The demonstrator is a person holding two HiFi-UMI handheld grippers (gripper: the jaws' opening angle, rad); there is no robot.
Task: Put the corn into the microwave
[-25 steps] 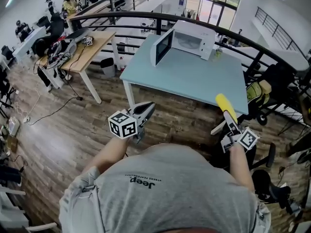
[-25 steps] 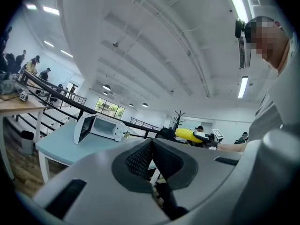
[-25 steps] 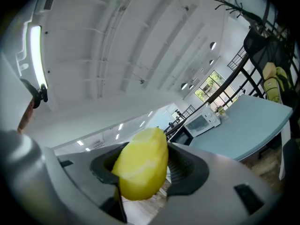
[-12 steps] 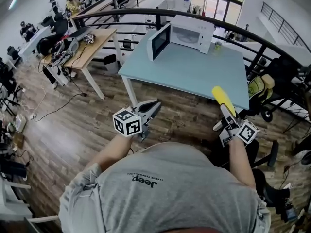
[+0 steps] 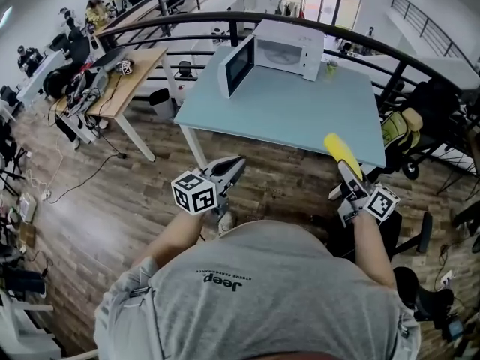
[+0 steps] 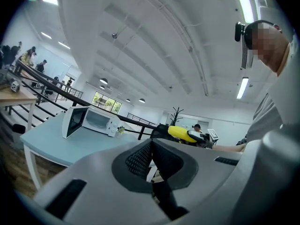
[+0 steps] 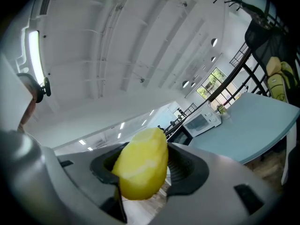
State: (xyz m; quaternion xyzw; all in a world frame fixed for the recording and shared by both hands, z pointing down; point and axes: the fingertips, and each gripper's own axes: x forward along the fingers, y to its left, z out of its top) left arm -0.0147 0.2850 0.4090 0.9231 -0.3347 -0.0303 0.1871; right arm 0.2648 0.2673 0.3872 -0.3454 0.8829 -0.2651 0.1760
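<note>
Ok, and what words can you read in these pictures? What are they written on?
"Jeep": on the person's grey T-shirt, upside down in the head view.
Small line of print beside "Jeep": too small to read.
Marker cubes: only black-and-white square patterns, no words.
Microwave: no readable print, too far away.

— Is there room to reach the microwave?
— Yes, lots, over the blue table. The door sticks out open on the left. A small cup stands right beside it.
</note>
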